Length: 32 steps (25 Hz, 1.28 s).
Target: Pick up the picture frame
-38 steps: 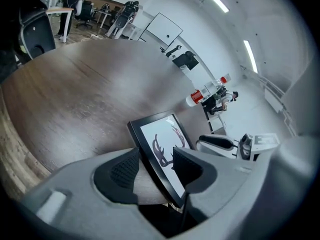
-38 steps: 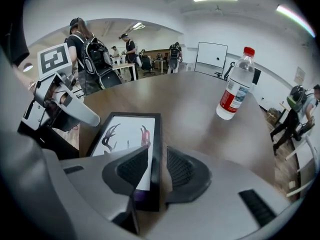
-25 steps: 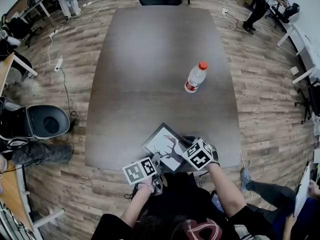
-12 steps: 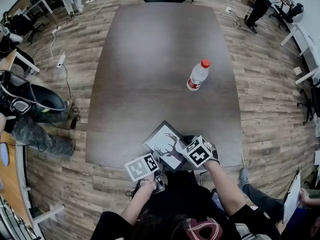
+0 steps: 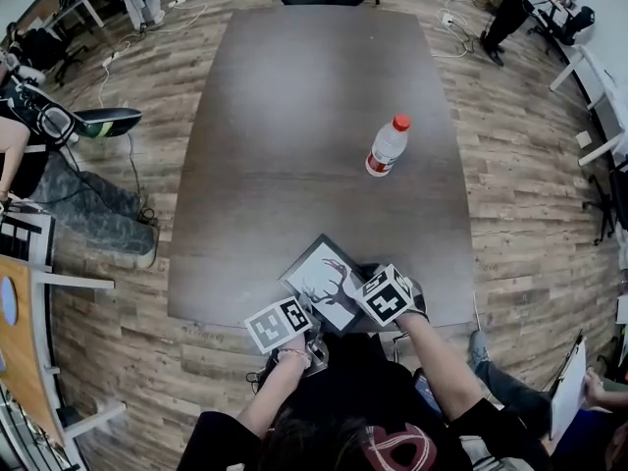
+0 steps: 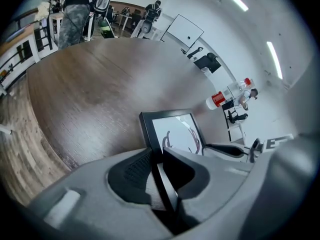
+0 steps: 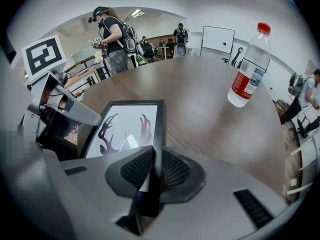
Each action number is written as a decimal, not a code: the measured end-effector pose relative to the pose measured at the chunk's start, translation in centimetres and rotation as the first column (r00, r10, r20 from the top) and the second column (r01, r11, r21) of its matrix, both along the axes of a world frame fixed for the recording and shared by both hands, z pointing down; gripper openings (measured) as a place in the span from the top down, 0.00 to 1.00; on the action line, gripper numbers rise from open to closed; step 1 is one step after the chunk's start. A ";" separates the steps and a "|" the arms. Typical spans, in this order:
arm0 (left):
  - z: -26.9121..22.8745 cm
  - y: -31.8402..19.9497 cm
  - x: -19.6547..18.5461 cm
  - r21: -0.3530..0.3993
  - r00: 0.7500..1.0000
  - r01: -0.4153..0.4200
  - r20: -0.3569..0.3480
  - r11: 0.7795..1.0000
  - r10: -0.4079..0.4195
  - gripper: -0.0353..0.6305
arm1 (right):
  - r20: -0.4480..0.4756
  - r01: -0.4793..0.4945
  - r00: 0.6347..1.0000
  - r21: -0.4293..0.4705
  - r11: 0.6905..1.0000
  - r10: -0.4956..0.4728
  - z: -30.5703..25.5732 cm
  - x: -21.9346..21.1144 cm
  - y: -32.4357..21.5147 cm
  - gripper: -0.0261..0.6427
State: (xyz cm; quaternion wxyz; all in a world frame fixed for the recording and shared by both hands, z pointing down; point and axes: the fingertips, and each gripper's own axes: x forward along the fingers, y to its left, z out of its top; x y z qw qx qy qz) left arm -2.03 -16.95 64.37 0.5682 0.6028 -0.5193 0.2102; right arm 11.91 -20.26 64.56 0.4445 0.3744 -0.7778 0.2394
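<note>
Picture frame (image 5: 322,281) at near edge of table (image 5: 294,126); left gripper (image 6: 159,159) and right gripper (image 7: 153,170) jaws, just closing, each pinch one opposite frame edge

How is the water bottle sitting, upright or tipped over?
Upright. The bottle stands on its base on the table, with its red cap on top.

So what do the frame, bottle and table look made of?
The frame: matte black border, wood or plastic, can't tell; front shows glare, probably glass or acrylic. The bottle: clear plastic, red cap. The table: dark matte wood-grain top, possibly laminate.
</note>
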 end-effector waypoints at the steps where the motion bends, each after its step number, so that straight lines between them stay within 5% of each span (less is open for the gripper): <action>1: 0.0 0.0 0.0 -0.001 1.000 0.000 0.001 1.000 0.000 0.83 | 0.002 -0.004 1.000 0.000 1.000 0.004 0.0 0.0 0.1 0.86; 17: -3.8 -1.1 0.1 0.120 0.998 -0.060 0.023 0.991 0.057 0.84 | 0.019 -0.085 0.996 0.031 0.996 0.085 -3.3 0.4 0.1 0.86; 32: -9.7 -4.7 0.7 0.336 0.989 -0.139 0.093 0.932 0.114 0.85 | 0.091 -0.204 0.978 0.209 0.957 0.188 -9.0 1.2 -2.3 0.86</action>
